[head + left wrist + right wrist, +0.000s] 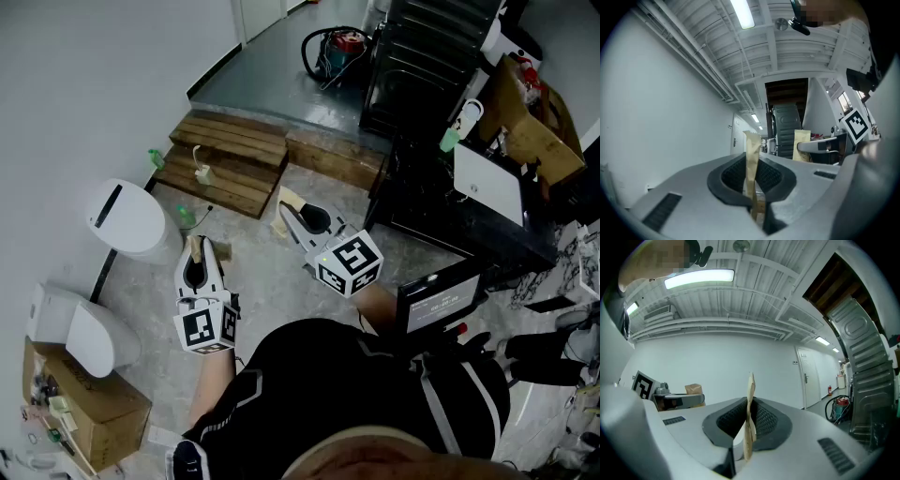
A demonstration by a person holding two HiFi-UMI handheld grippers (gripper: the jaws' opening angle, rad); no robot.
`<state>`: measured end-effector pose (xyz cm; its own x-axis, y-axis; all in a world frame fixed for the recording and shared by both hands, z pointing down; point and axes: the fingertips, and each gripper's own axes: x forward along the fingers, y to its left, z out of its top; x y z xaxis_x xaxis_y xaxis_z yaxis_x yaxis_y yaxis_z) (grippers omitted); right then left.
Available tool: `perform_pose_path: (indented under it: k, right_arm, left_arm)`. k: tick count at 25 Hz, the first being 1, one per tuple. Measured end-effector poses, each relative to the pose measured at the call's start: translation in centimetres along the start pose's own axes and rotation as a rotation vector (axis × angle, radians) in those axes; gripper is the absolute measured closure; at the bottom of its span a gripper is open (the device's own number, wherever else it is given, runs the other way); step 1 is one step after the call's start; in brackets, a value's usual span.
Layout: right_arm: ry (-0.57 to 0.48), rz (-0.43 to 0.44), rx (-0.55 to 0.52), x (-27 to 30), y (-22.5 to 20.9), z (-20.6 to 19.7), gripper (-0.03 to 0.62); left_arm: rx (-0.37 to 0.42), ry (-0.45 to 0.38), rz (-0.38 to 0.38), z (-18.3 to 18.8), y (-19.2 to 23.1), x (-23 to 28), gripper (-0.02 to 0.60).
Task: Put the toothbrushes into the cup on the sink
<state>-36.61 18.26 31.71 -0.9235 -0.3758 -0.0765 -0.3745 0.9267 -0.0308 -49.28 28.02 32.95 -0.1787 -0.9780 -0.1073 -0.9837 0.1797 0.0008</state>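
Nearest, the person's black shirt (375, 394) fills the lower frame, and both arms reach forward over the grey floor (262, 272). The left gripper (197, 251) is held roughly level, its two tan fingers (751, 159) pressed flat together with nothing between them. Just ahead and to the right, the right gripper (292, 208) is in the same state, its tan fingers (750, 427) closed on each other and empty.

To the left stand two white fixtures (127, 217); whether either is the sink is unclear. Beyond the grippers a small green thing (186, 217) lies on the floor, and a pale thing (200, 172) sits on the wooden steps (230, 155). Both are too small to name as toothbrush or cup. A red vacuum (337, 45) sits farthest off.

By my reading, the task has not started, since nothing is held. The next move calls for finding a toothbrush, spreading one gripper's fingers and bringing it down around the handle.
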Motion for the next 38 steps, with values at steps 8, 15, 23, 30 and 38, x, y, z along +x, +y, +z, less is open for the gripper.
perform_pose_path:
  k: [8,15,23,30,38]
  right_arm:
    - [-0.004,-0.024,-0.002,0.1,-0.5,0.2,0.553]
    - [-0.005,-0.036,-0.011,0.9,-0.1,0.2,0.553]
    - [-0.022,-0.057,0.024,1.7,0.0,0.4,0.553]
    - [-0.031,-0.124,0.018,1.5,-0.2,-0.1,0.553]
    - [-0.039,-0.197,0.005,-0.8,-1.8,-0.2,0.553]
  left_arm:
    - [-0.014,-0.026,-0.013,0.5,0.1,0.3,0.552]
    - [-0.039,-0.008,-0.022,0.2,1.1,0.6,0.552]
    - [-0.039,-0.004,-0.062,-0.1,1.6,0.8,0.552]
    - [-0.059,-0.006,-0.117,-1.1,2.5,1.0,0.552]
    - [-0.085,0.005,-0.200,-2.2,0.3,2.3,0.552]
